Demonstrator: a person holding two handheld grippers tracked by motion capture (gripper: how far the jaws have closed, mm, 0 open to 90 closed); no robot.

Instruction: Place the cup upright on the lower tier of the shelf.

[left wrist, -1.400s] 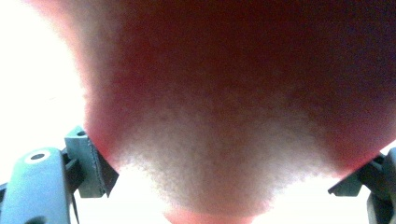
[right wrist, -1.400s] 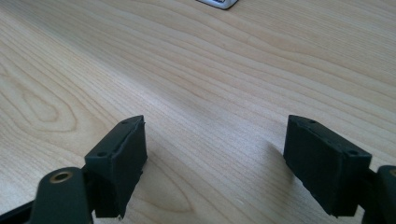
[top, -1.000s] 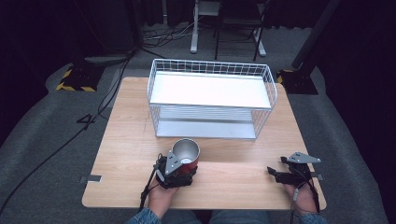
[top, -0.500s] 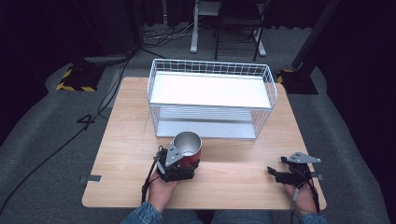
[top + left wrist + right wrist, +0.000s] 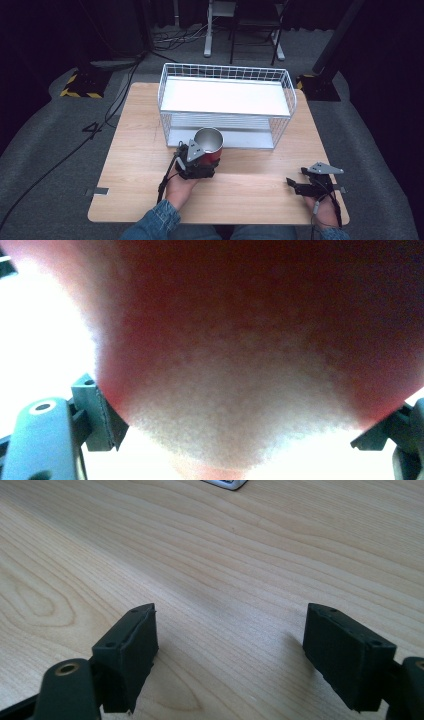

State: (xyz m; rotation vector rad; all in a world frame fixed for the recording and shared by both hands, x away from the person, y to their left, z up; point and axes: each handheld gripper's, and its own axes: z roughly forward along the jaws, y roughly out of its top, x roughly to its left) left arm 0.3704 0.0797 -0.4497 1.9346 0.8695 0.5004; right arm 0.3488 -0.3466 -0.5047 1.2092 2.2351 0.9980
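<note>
High view: left tongs (image 5: 200,161), just below frame centre, grip a red cup (image 5: 209,142) with a steel inside, at the front of the wire rack (image 5: 227,105). Right tongs (image 5: 306,186), lower right, hover wide open and empty over the bench (image 5: 260,175).

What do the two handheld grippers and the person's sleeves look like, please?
Both grippers, left gripper and right gripper, are black with blocky jaws and a grey three-cornered plate on top. A dark cable trails from the left gripper. The left sleeve is blue denim.
</note>
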